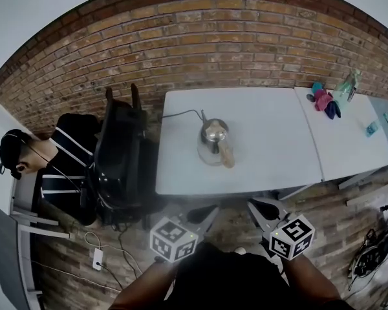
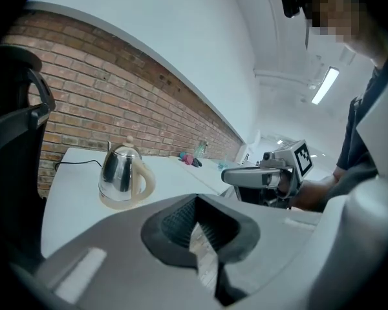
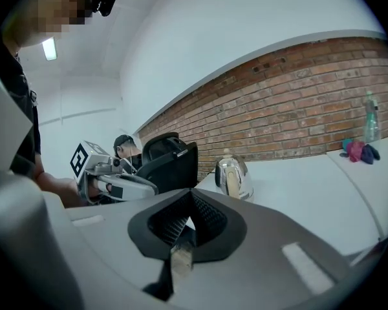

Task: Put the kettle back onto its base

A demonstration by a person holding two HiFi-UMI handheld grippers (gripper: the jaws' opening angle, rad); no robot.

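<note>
Nearest, the left gripper (image 1: 207, 213) and right gripper (image 1: 257, 209) are hovering off the near edge of the table (image 1: 271, 118), well apart from the kettle (image 1: 215, 141), which is sitting upright on its base (image 1: 209, 159) mid-table. In the left gripper view, the jaws are lying clenched together, empty, with the kettle (image 2: 119, 172) standing well ahead, to the left. In the right gripper view, the jaws are likewise pressing together on nothing, with the kettle (image 3: 231, 175) standing well ahead, slightly right.

Place: looked like an office or lab room.
Walls: bare brick wall (image 1: 213, 37), white paint above.
Furniture: white counters (image 1: 265, 166), black office chair (image 1: 119, 154).
Floor: loose cables (image 1: 374, 254).
Light: ceiling strip (image 2: 326, 86).
</note>
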